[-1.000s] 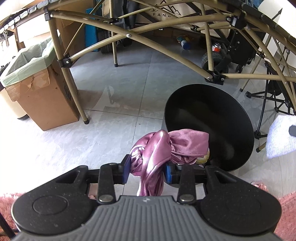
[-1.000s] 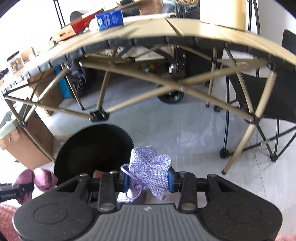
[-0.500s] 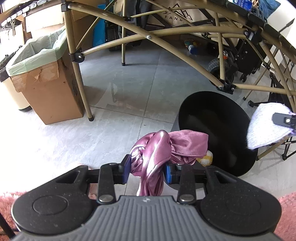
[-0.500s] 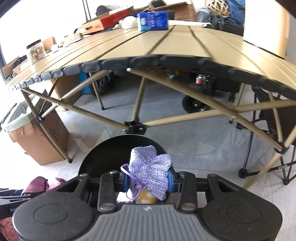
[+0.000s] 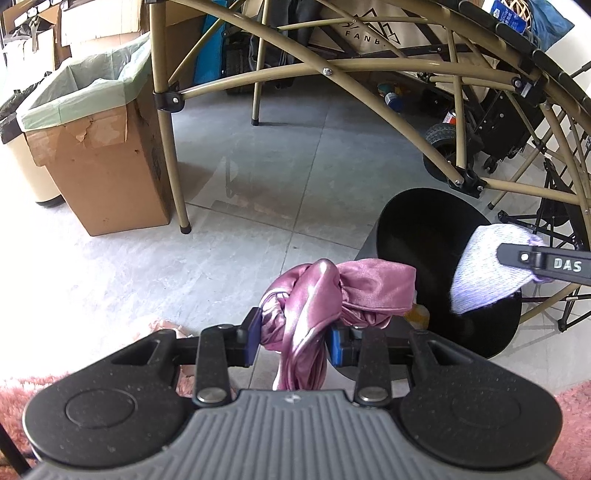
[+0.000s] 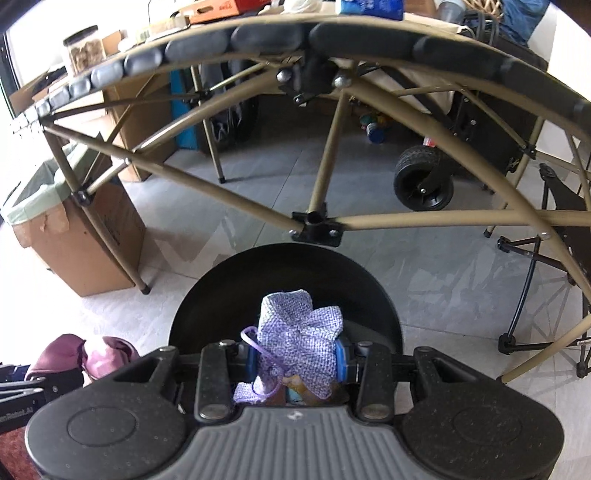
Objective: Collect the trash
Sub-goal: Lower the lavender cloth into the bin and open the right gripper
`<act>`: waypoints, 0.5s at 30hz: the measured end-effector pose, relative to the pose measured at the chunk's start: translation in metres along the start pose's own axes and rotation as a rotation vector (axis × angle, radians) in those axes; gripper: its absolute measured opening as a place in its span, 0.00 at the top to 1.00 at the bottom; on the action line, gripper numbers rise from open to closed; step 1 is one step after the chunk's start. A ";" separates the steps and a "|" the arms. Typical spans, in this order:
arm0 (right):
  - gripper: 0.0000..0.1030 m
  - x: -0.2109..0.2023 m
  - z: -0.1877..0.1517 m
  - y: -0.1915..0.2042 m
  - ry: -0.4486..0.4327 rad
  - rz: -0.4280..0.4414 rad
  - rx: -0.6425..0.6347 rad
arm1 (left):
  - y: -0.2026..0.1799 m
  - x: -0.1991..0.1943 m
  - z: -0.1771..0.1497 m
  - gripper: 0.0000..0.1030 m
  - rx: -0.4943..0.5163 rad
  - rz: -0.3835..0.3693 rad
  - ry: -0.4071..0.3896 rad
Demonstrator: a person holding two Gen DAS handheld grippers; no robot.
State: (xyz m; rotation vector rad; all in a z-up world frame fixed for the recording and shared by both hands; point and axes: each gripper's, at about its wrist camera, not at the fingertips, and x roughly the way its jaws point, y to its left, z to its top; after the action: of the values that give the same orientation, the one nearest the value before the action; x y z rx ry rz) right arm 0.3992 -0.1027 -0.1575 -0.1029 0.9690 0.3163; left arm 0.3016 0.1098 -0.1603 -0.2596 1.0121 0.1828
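Holding my right tongs (image 6: 295, 360) clamped on a lilac knitted cloth (image 6: 299, 332) right over the black bin (image 6: 284, 273), I judge its drop is next. My left tongs (image 5: 291, 334) grip a pink satin cloth (image 5: 332, 291), short of the bin (image 5: 417, 229) at two o'clock. Some rubbish already lies inside; both cloths remain to go in

A bin (image 6: 284, 273) is set on the floor (image 5: 258, 177) just before the desk (image 6: 258, 33), under its front edge. A cloth (image 6: 299, 339) is held over the bin's opening; a scarf (image 5: 332, 291) is held just left of its rim. A lined box (image 5: 99, 162) is placed well apart, by the desk's left leg.
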 end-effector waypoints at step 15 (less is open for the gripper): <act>0.62 0.030 0.001 0.019 0.071 -0.007 -0.042 | 0.003 0.003 0.000 0.65 -0.009 -0.009 0.008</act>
State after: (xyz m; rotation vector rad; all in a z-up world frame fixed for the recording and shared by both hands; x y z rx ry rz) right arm 0.4101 -0.0781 -0.1809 -0.1569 1.0321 0.3281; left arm 0.3027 0.1131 -0.1633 -0.2733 1.0181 0.1787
